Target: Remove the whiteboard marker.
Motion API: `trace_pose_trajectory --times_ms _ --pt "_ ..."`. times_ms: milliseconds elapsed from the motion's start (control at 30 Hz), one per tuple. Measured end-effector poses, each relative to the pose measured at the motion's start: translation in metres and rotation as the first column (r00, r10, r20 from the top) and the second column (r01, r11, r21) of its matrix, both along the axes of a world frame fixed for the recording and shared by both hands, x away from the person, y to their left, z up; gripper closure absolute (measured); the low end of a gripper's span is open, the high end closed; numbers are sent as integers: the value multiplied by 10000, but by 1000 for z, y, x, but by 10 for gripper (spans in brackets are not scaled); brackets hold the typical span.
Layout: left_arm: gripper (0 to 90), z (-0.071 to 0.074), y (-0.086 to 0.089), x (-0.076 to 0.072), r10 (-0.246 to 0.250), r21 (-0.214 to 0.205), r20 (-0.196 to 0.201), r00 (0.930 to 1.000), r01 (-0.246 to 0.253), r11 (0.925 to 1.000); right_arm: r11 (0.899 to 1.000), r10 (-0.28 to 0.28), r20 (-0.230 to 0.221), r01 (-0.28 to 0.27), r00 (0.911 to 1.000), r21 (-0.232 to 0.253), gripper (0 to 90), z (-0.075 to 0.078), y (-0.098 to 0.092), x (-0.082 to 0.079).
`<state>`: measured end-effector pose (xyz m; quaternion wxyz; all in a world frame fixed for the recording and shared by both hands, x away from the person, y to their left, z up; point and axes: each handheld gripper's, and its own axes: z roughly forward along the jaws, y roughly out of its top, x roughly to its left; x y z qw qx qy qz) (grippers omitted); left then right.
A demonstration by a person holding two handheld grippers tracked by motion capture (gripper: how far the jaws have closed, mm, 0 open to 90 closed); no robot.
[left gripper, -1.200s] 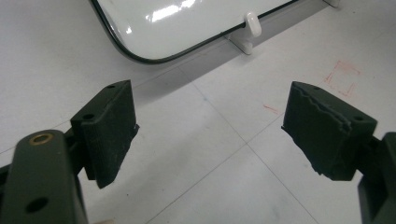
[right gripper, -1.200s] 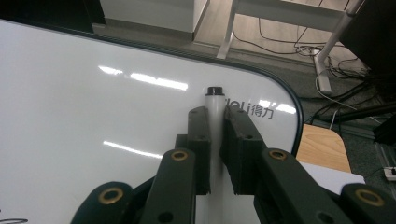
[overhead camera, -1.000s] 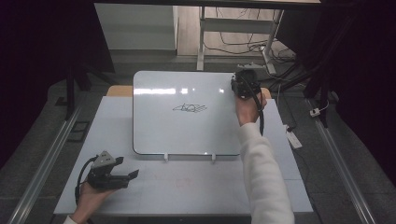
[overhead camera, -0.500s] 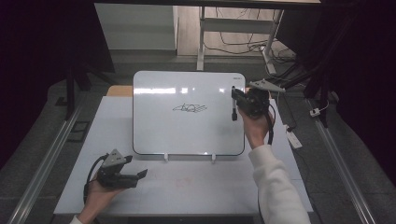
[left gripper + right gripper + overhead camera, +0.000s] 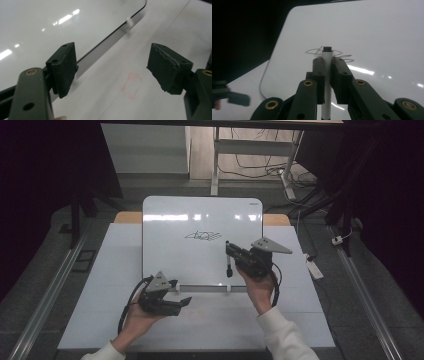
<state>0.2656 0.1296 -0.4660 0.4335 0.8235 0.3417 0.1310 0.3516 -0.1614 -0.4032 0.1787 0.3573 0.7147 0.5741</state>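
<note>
Marker (image 5: 327, 75), white-barrelled with a dark tip, stands clamped between the fingers of the right gripper (image 5: 229, 251), over the lower right part of the whiteboard (image 5: 170, 220). The right gripper view shows its tip set before the black scribble (image 5: 329, 53); the high view places that scribble (image 5: 202, 236) mid-board, apart from the marker (image 5: 228, 260). The left gripper (image 5: 182, 301) sits at the board's lower edge, fingers apart and just closing a little, nothing between them. Its own view reveals a faint red mark (image 5: 131, 86) on the white bench (image 5: 300, 320).

High view overhead; 2 claw views share whiteboard (image 5: 200, 220).
</note>
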Motion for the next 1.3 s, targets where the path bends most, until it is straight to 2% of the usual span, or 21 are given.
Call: trace_pose_trajectory --times_ms 167,267,367,633,767,867,1033,1100,1133,1233,1300 --pt "279 6 -24 8 -430 -263 56 9991 431 9987 9991 371 31 -371 9993 209 807 -9 11 -11" --pt "328 7 -33 13 -632 -467 0 9980 632 9969 9954 646 67 -649 9979 703 806 -14 17 -20" --pt "372 6 -44 19 -845 -580 52 9964 846 9947 9927 798 103 -804 9968 903 806 -18 21 -26" --pt "499 1 -54 25 -983 -534 76 9951 986 9937 9858 1117 186 -1131 9936 1242 806 -20 29 -36" --pt "624 0 -54 25 -1020 -421 266 9944 1030 9938 9813 1299 258 -1322 9912 1400 806 -20 33 -42" --pt "731 -1 -53 25 -1073 -399 316 9937 1086 9933 9822 1278 376 -1317 9911 1343 806 -19 33 -44" --pt "767 -1 -49 27 -1079 -372 176 9940 1085 9934 9804 1346 454 -1397 9899 1391 795 -20 32 -46" --pt "775 -1 -47 27 -1121 -400 157 9936 1127 9928 9804 1622 382 -1655 9860 1067 672 -20 32 -45" --pt "775 0 -46 27 -1136 -410 160 9934 1142 9926 9804 1731 364 -1757 9842 891 644 -21 31 -46" --pt "776 1 -43 27 -1198 -362 186 9926 1204 9921 9750 2198 -118 -2193 9755 348 605 -26 27 -44" --pt "776 1 -42 27 -1228 -326 177 9923 1233 9918 9683 2491 -477 -2480 9673 289 601 -29 25 -41"
